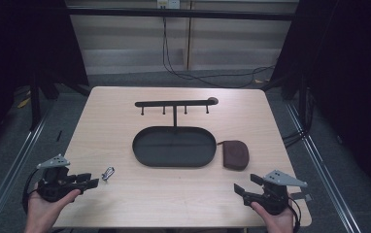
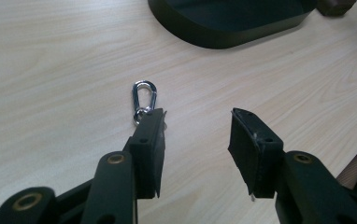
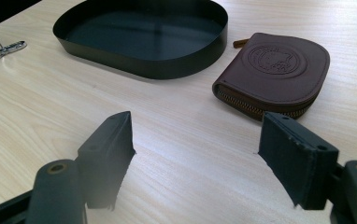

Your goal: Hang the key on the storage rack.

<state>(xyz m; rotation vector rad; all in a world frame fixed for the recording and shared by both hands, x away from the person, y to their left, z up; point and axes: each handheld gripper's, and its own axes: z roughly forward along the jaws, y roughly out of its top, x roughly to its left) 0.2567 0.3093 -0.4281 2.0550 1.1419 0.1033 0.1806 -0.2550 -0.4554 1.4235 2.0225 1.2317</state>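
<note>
Carabiner (image 2: 144, 99) lower end hidden behind left gripper (image 2: 196, 140) jaw (gaping).

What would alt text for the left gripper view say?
Open black tongs reach over a pale wooden table toward a small silver carabiner clip, which lies just past the tip of one jaw. A dark oval tray sits beyond.

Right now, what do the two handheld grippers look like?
Both the left gripper and the right gripper are black, each with two flat-padded jaws on arms with brass-coloured rivets, a grey three-cornered plate on top and a black cable trailing behind. The forearms are bare, with no sleeves visible.
</note>
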